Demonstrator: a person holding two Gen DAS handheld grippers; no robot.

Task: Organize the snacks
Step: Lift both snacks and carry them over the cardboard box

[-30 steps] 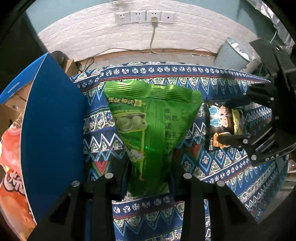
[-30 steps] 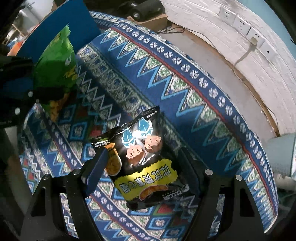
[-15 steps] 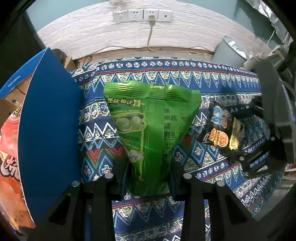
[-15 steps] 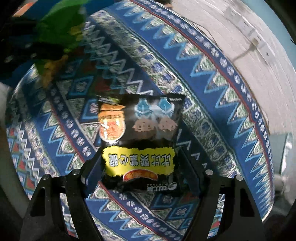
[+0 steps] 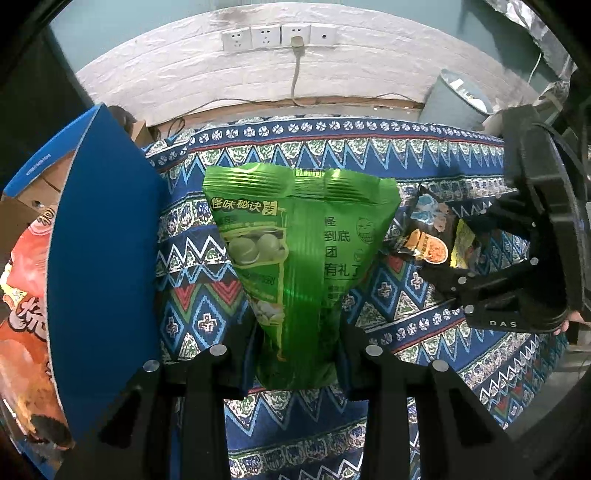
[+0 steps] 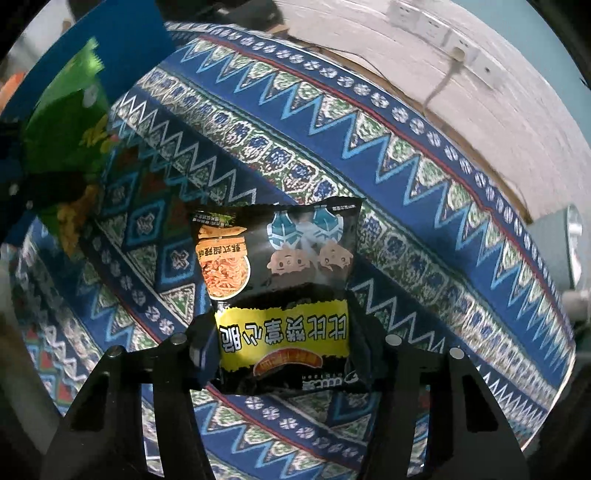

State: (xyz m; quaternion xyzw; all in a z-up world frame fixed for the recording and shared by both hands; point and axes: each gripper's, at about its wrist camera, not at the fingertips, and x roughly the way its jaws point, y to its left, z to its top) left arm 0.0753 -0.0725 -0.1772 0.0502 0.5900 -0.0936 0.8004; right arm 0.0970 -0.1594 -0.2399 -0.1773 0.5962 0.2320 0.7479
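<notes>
A green snack bag [image 5: 299, 240] hangs above the patterned tablecloth [image 5: 406, 155], its lower end pinched in my shut left gripper [image 5: 299, 354]. It also shows at the left edge of the right wrist view as the green bag [image 6: 70, 129]. A black snack bag [image 6: 280, 280] with a yellow band sits between the fingers of my right gripper [image 6: 286, 354]. Those jaws are closing, and both pads touch the bag's sides, which crumple slightly. From the left wrist view, the right gripper [image 5: 454, 243] stands over the black bag [image 5: 428, 236] at the right.
An open blue box [image 5: 99, 258] stands at the left, with an orange snack bag [image 5: 22, 295] inside it. Behind the table are a grey bin [image 5: 458, 99] and a white wall with sockets [image 5: 280, 35] and a hanging cable.
The right gripper rolled to square up with the black bag, then narrowed its jaws onto it. The left gripper drifted slightly, still holding the green bag.
</notes>
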